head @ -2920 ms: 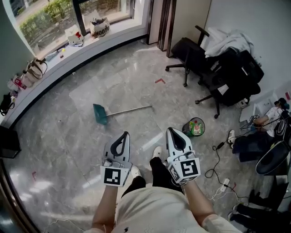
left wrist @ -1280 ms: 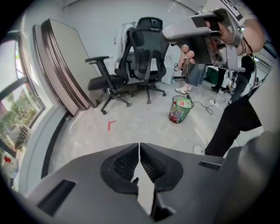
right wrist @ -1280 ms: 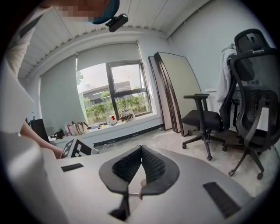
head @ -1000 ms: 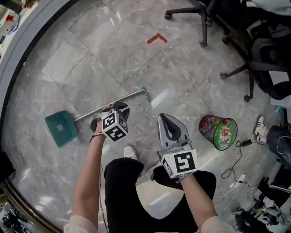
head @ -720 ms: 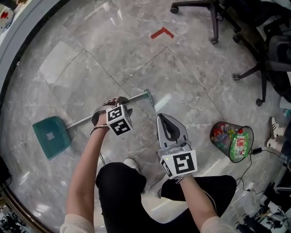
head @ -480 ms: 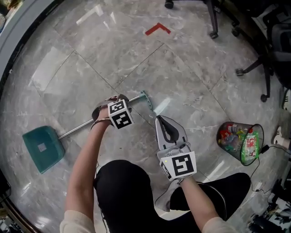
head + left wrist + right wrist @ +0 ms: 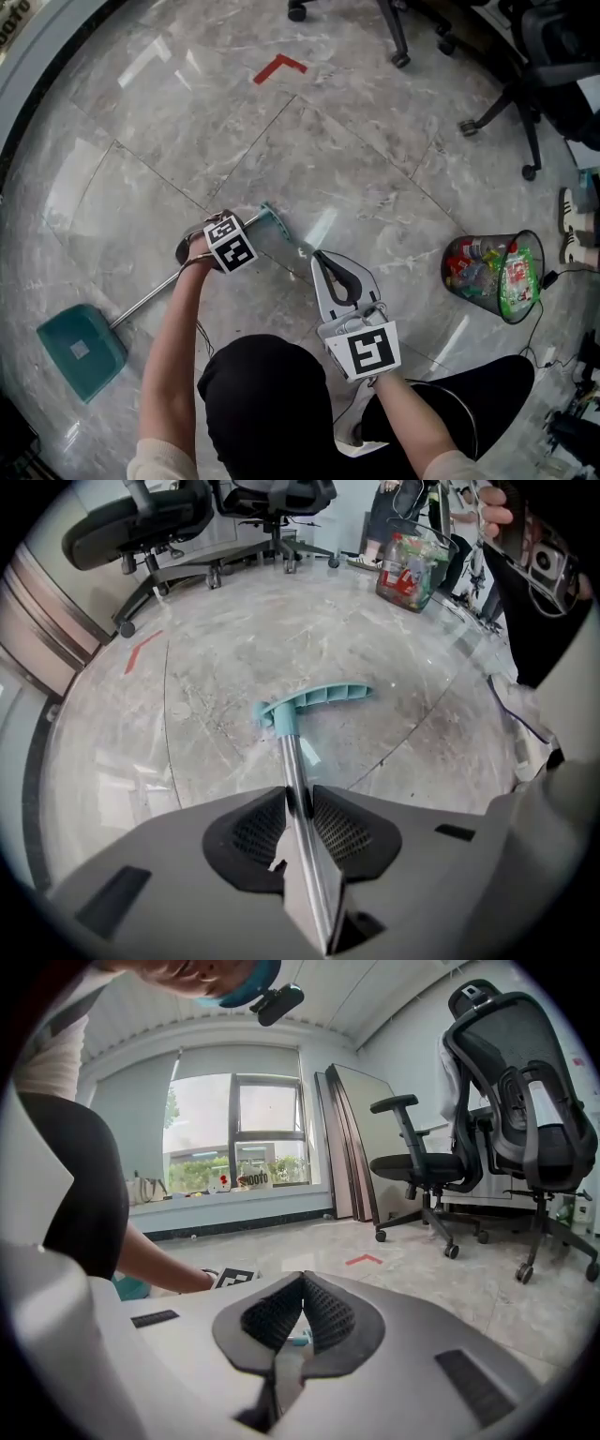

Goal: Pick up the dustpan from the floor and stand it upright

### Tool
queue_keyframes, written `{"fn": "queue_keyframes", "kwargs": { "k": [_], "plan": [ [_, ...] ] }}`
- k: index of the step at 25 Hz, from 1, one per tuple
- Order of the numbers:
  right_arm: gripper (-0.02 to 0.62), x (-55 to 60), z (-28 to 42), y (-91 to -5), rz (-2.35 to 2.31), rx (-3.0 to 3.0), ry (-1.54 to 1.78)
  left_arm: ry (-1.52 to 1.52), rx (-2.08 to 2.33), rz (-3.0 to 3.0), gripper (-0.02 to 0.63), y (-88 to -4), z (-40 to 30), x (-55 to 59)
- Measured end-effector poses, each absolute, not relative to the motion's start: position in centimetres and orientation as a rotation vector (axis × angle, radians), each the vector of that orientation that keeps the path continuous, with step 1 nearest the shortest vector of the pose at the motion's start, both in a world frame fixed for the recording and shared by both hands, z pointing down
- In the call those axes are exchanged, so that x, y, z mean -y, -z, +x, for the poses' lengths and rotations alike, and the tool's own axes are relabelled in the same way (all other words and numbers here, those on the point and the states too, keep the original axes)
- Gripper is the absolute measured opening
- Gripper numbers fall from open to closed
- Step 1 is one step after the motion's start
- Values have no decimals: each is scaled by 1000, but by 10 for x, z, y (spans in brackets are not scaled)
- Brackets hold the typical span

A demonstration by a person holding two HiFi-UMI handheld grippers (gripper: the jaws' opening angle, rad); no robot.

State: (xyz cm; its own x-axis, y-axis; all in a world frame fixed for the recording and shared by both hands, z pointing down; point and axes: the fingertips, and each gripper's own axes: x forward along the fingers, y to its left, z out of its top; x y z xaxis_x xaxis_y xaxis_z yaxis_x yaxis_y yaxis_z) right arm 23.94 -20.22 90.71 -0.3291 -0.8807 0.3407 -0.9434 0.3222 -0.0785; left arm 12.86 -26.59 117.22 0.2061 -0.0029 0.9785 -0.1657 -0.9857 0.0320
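Left gripper (image 7: 212, 247) points steeply down at the floor, jaws closing round the dustpan handle (image 7: 292, 761); the pads sit on either side of the metal tube and look to be against it. It has the tube near the teal grip end (image 7: 279, 232), which lies flat on the tiles just past the jaws. The dustpan (image 7: 80, 350) itself lies on the floor at the other end of the handle, well off to the person's left and not upright

Right gripper (image 7: 321, 257) has its jaws together with nothing between them. It is held roughly level just right of the grip end and touches nothing

The person crouches, a black-trousered knee (image 7: 267, 394) between the two arms. Marble floor (image 7: 375, 169) all round. A mesh waste bin (image 7: 492, 277) full of wrappers stands well to the right, with a cable (image 7: 551, 277) beside it. A red corner mark (image 7: 278, 67) lies on the tiles further out. Office chair (image 7: 525, 56) bases stand beyond that, far from the handle. Nothing lies across the handle or pan
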Motion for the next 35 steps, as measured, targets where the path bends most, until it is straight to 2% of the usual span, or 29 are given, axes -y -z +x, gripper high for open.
{"fn": "queue_keyframes", "kwargs": {
  "k": [12,17,21,29,35],
  "plan": [
    [18,201,234,-889,1712,2444,-322,-1872,131,2258,100,-1184,130,262],
    [18,209,241,-885,1696,2449,-347,-1780,193,2318,91,-1164,130,261],
    [18,224,228,-851,1658,2482,-383,-1718,220,2427,91,-1090,124,263],
    [18,204,186,-655,1644,2565,-534,-1352,217,2741,87,-856,98,215],
    [18,176,143,-559,1495,2511,-490,-1143,309,2820,81,-730,42,201]
  ]
}}
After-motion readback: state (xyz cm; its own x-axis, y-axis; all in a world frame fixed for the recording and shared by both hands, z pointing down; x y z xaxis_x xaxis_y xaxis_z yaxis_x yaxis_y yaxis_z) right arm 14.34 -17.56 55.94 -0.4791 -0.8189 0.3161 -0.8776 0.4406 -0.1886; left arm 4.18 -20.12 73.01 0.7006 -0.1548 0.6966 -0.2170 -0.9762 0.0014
